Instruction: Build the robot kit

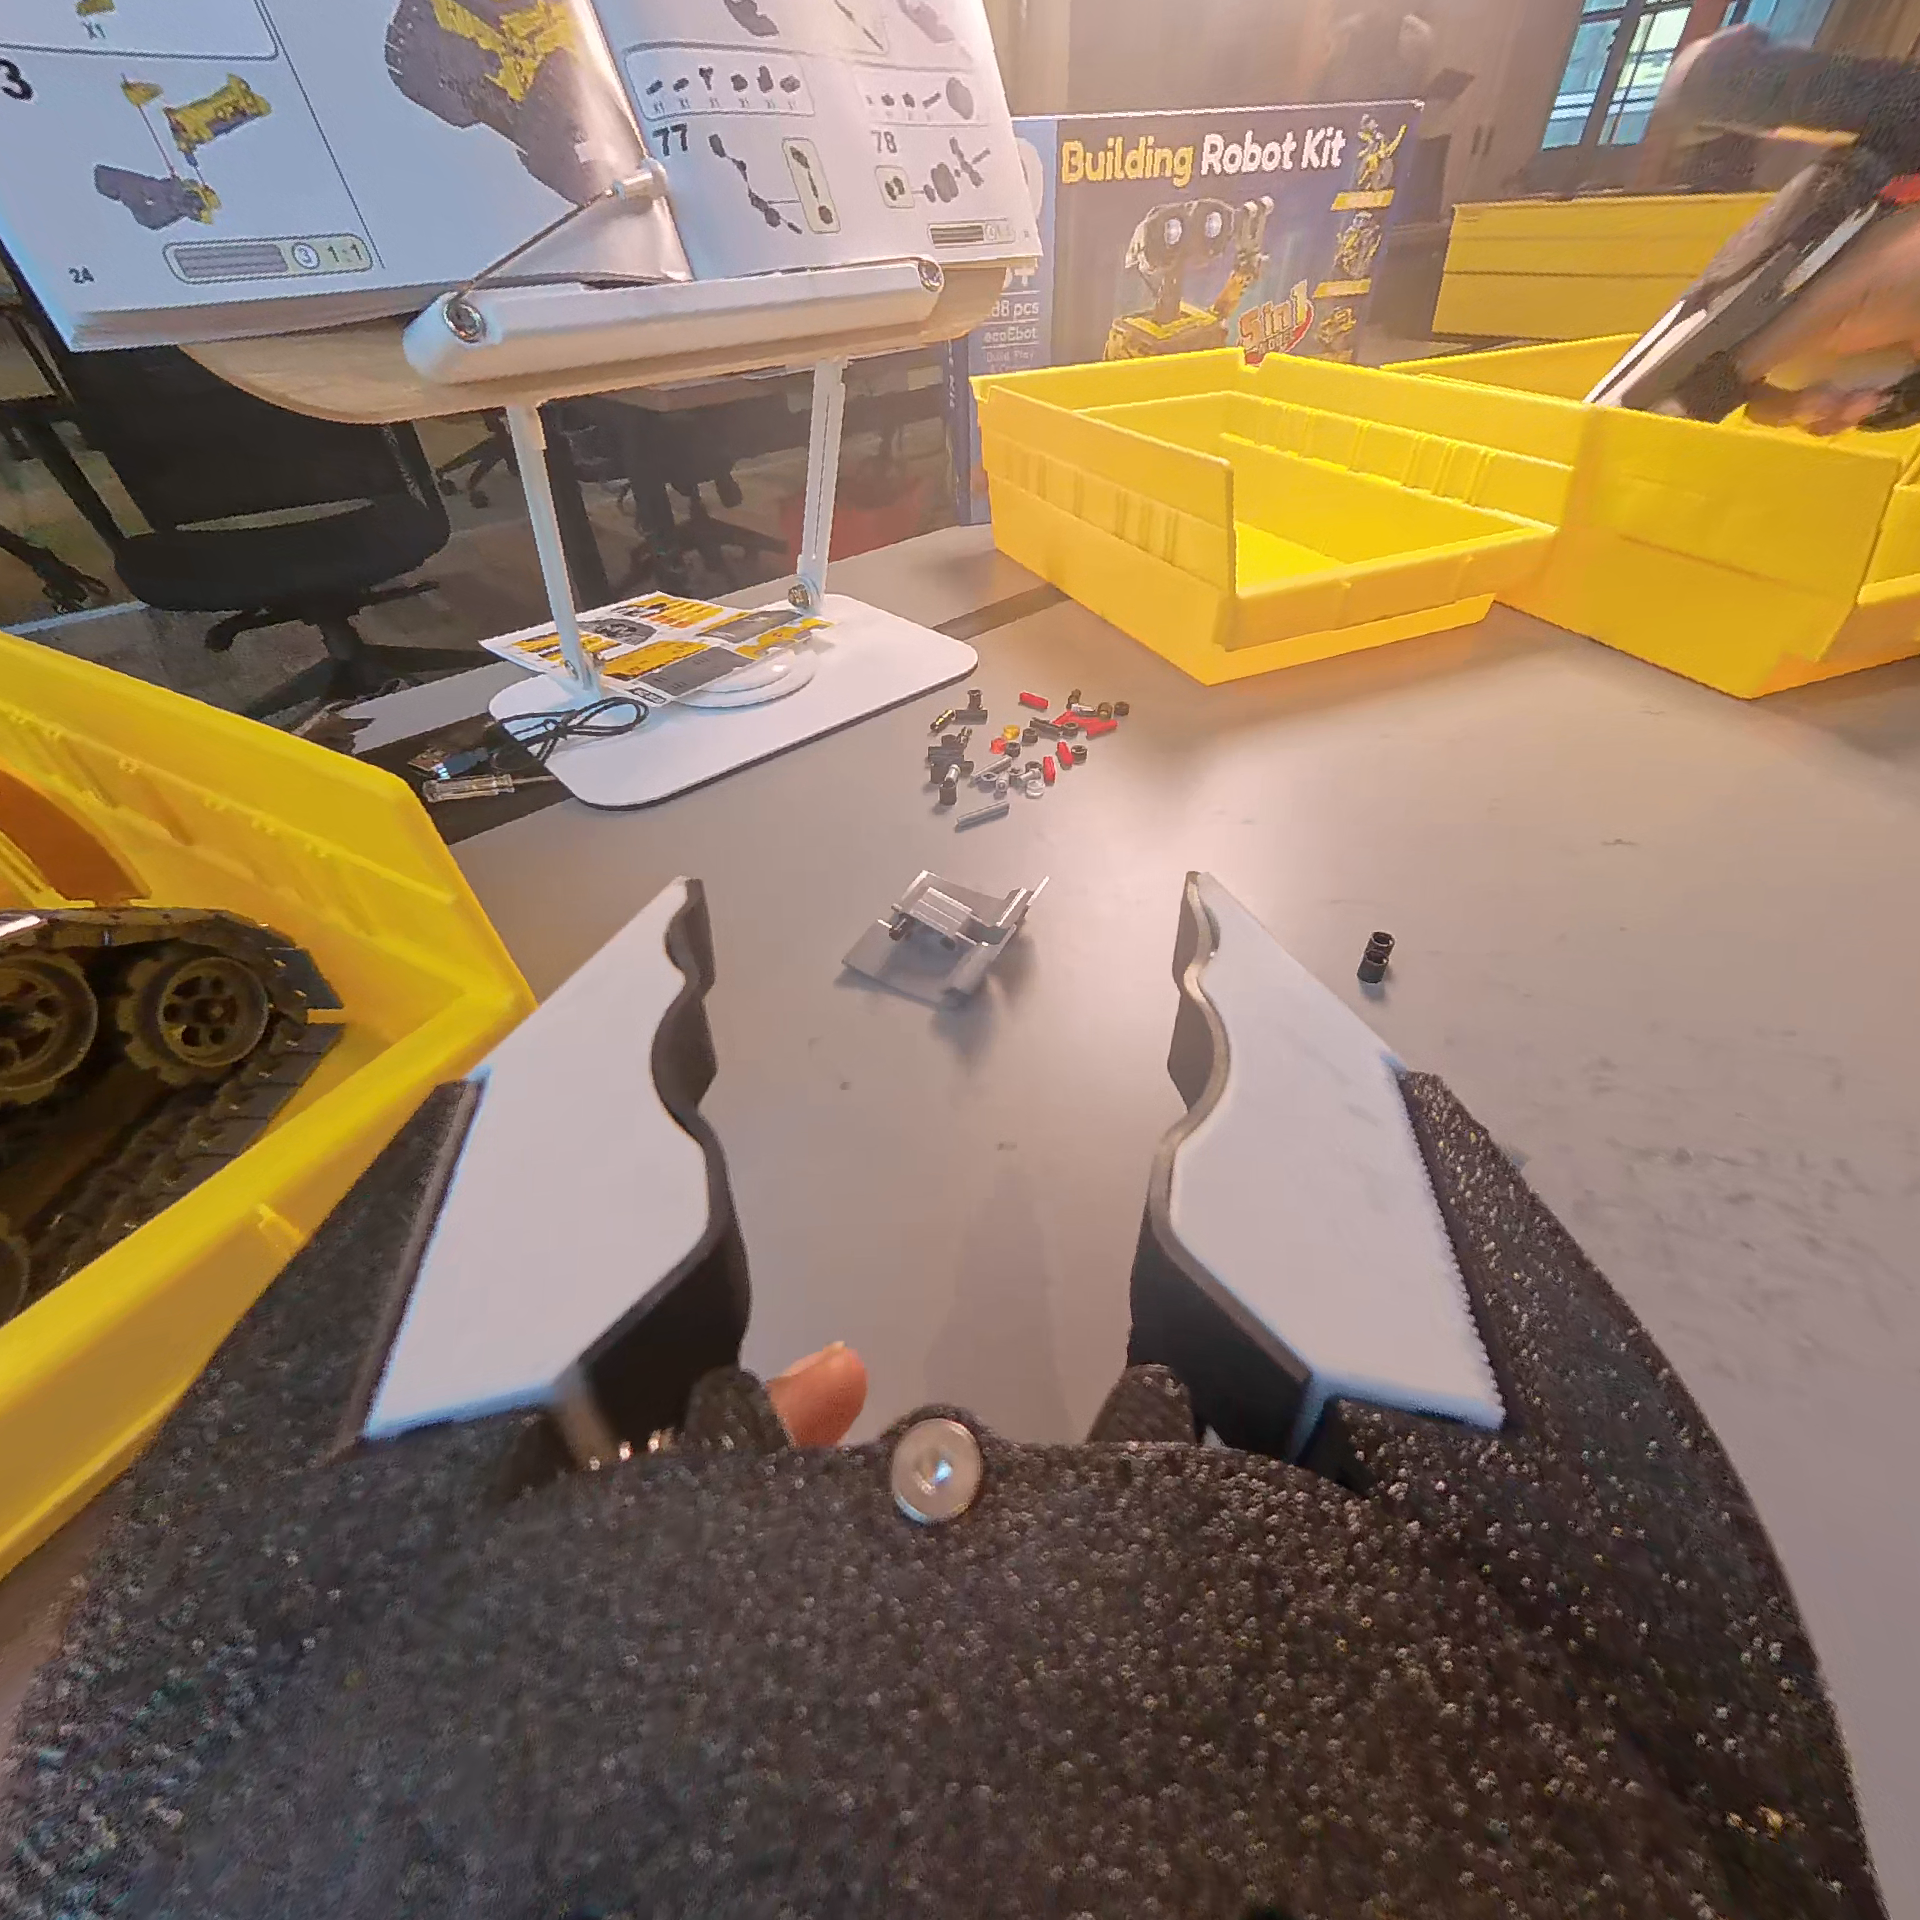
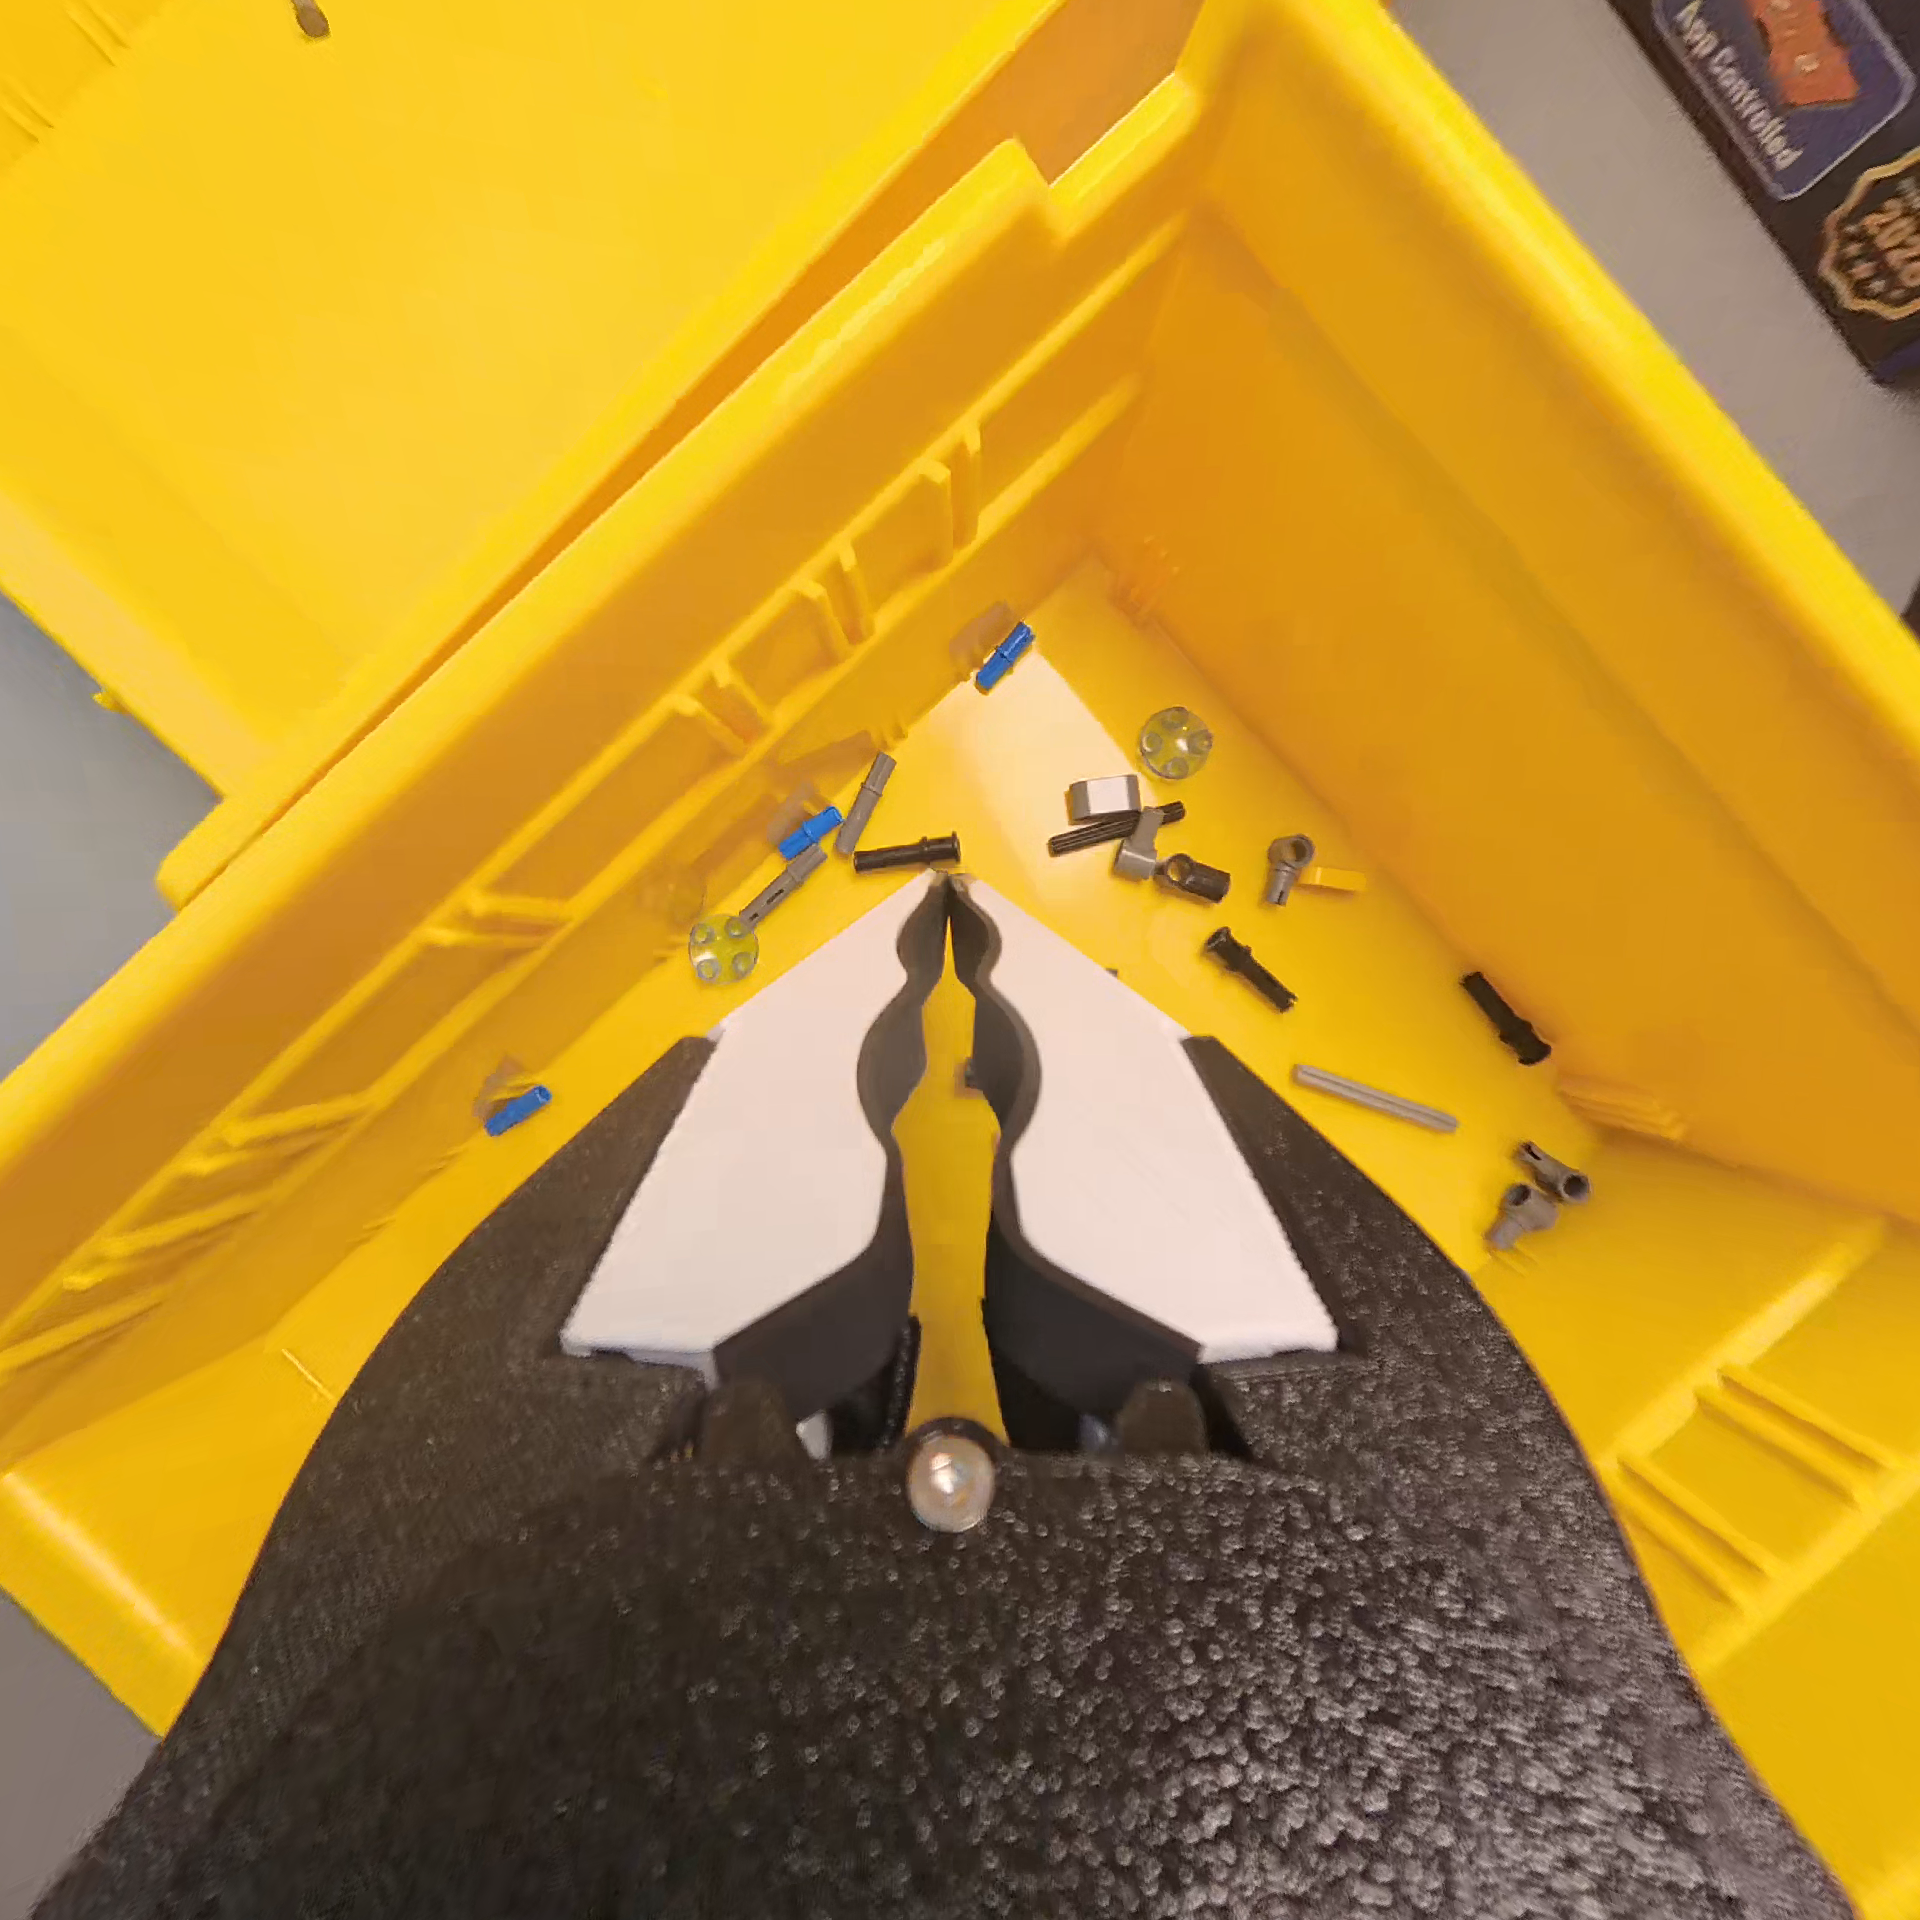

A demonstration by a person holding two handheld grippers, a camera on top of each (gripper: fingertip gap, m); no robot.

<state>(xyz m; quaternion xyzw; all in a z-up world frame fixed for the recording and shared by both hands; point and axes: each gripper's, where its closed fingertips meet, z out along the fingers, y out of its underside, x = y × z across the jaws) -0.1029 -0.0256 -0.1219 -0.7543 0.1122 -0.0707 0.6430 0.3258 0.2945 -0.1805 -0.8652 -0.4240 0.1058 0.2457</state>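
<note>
My left gripper is open and empty, low over the grey table. A flat grey building part lies on the table just beyond its fingertips, between them. A small black piece lies to the right. My right gripper is shut, tips down inside a yellow bin. Its tips sit right beside a black pin on the bin floor; I see nothing between the fingers. The right gripper also shows blurred at the far right of the left wrist view, reaching into a bin.
A pile of small black, red and grey parts lies near a white book stand holding an instruction booklet. A yellow bin at left holds a tracked vehicle. More yellow bins and a kit box stand behind. Blue pins and a grey axle lie in the right bin. Across from one pair of fingers to the other is roughly 55 centimetres. From the right gripper's tips to the grey axle is close to 11 centimetres.
</note>
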